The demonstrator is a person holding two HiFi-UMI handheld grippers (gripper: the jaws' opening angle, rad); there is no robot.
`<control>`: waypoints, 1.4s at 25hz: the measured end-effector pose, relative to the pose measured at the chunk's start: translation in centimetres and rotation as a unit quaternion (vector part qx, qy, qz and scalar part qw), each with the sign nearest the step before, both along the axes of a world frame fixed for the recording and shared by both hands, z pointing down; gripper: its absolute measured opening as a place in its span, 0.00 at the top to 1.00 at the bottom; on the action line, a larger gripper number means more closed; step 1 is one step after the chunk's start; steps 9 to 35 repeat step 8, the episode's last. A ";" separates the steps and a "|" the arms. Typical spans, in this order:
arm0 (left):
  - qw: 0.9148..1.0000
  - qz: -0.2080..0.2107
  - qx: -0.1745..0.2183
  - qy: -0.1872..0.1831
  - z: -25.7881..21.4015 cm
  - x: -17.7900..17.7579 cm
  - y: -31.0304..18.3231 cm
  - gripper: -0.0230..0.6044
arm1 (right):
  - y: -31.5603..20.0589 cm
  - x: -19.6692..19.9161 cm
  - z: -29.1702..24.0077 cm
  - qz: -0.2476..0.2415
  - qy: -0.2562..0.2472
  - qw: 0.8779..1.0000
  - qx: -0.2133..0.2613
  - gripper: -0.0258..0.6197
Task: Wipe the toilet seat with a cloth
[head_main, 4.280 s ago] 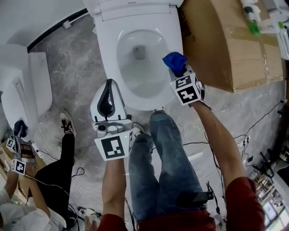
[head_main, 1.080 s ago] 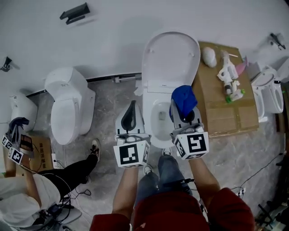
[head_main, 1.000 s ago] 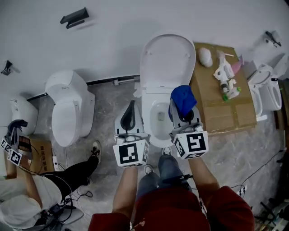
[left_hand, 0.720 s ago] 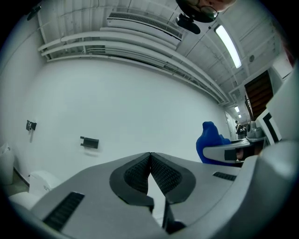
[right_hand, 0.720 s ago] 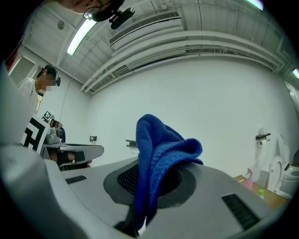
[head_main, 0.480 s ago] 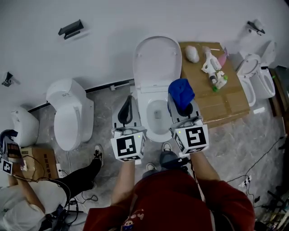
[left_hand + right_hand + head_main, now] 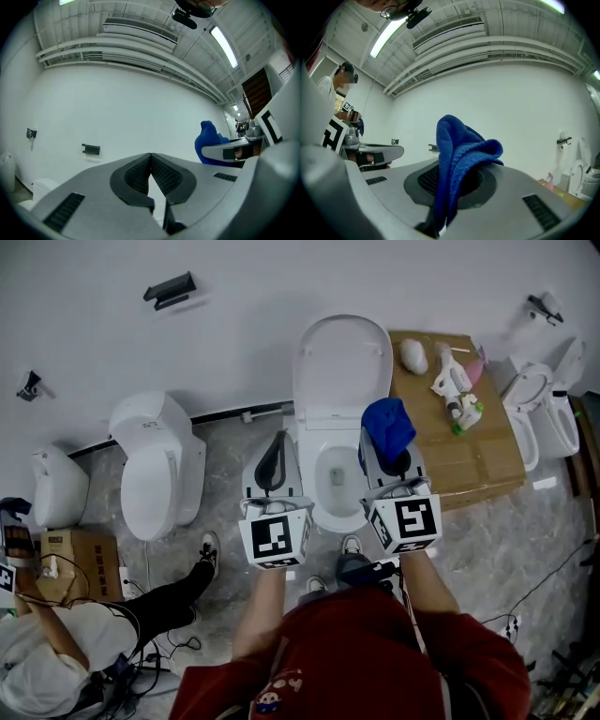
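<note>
The soft, light, limp blue cloth [image 7: 461, 150], pinched at a bunched fold by the right claw [image 7: 451, 180], hangs apart from the toilet seat [image 7: 337, 519]; the left claw [image 7: 150, 159] is closed and empty.

cloth [image 7: 386, 426]: blue, bunched, clamped in right tool [image 7: 387, 454] | toilet seat [image 7: 328, 517]: white, down, lid [image 7: 342, 362] upright

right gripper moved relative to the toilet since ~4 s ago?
Yes: the right gripper, shut on the blue cloth, has lifted off the right rim of the toilet seat, toward the camera.
</note>
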State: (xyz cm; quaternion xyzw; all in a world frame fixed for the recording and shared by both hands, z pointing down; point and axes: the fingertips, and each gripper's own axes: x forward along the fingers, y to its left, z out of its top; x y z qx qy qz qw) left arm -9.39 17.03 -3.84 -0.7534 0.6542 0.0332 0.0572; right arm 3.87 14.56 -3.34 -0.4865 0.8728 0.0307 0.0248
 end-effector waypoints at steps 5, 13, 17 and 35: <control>1.000 -0.008 0.003 -0.001 -0.4 -0.2 0.4 0.94 | 0.3 -0.2 -0.4 -0.005 0.003 1.000 0.005 0.87; 1.000 -0.007 0.004 -0.004 -0.2 0.0 0.8 0.94 | 0.6 -0.1 -0.5 -0.007 0.006 1.000 0.009 0.87; 1.000 -0.007 0.004 -0.004 -0.2 0.0 0.8 0.94 | 0.6 -0.1 -0.5 -0.007 0.006 1.000 0.009 0.87; 1.000 -0.007 0.004 -0.004 -0.2 0.0 0.8 0.94 | 0.6 -0.1 -0.5 -0.007 0.006 1.000 0.009 0.87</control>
